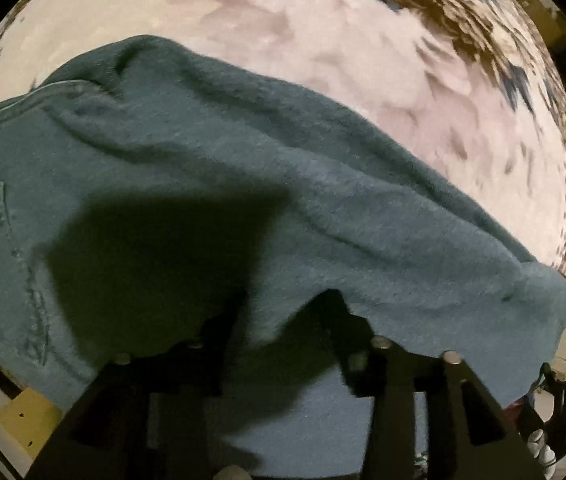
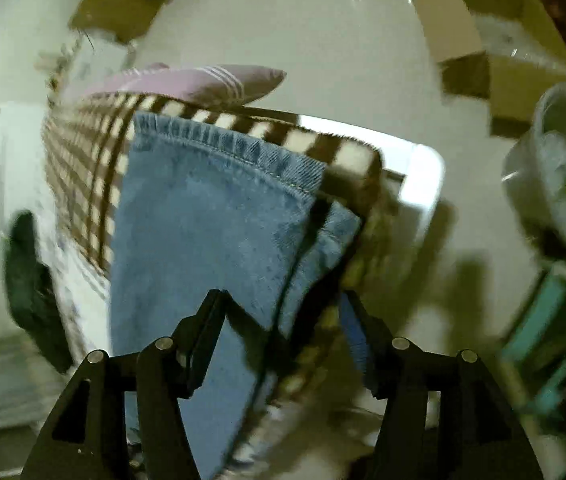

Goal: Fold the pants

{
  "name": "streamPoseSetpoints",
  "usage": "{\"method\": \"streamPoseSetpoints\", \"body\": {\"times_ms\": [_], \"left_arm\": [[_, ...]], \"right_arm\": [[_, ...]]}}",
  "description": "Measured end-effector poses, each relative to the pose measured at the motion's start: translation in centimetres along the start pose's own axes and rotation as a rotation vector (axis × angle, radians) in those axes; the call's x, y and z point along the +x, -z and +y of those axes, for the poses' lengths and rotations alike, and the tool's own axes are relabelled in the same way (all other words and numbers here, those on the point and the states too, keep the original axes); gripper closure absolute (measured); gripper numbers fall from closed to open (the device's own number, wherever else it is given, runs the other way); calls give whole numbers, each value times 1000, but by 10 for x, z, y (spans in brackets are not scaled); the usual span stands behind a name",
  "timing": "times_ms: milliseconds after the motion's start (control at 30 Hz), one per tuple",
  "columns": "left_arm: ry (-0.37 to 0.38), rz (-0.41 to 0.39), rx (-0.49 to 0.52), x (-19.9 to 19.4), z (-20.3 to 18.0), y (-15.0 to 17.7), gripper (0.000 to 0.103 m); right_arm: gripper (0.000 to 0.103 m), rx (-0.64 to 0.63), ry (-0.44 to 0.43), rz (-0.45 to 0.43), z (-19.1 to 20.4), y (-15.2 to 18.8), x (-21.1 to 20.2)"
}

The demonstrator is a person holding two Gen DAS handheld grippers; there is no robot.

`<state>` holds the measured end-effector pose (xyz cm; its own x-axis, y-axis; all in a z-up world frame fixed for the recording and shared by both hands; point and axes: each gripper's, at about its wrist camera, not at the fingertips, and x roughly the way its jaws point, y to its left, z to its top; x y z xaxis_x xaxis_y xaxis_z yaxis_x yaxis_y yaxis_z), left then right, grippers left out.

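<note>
Left wrist view: left gripper [image 1: 283,320] pointing steeply down, jaws apart, hovering over pants [image 1: 211,168] spread on bedspread [image 1: 323,40], length running left to right.

Right wrist view: right gripper [image 2: 283,320] tilting down, jaws apart, pants [image 2: 203,220] lying between them unpinched, hem farthest away, near pillow [image 2: 203,82].

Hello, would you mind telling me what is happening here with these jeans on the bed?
A person holding a two-finger gripper in each hand is folding blue jeans laid out on a patterned bedspread. The left gripper hangs right over the denim with its jaws apart, fabric bunched between them. The right gripper is near the hemmed leg end at the bed's edge, jaws apart, not clamped on the cloth.
</note>
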<state>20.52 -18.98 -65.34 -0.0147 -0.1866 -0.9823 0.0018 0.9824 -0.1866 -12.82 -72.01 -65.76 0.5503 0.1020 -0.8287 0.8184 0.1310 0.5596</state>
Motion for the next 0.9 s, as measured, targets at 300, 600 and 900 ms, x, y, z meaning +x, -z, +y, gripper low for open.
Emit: {"method": "streamPoseSetpoints", "body": {"times_ms": [300,600,900], "left_arm": [[-83,28,20,24,-44,6,0],[-85,-39,31,-17,-35,35,0],[-133,-216,37,-108,13,72,0]], "right_arm": [[61,-29,-200,-33,16,-13,30],[93,-151,-102,-132,72,9,-10],[93,-511,-133,-204,211,122,-86]]}}
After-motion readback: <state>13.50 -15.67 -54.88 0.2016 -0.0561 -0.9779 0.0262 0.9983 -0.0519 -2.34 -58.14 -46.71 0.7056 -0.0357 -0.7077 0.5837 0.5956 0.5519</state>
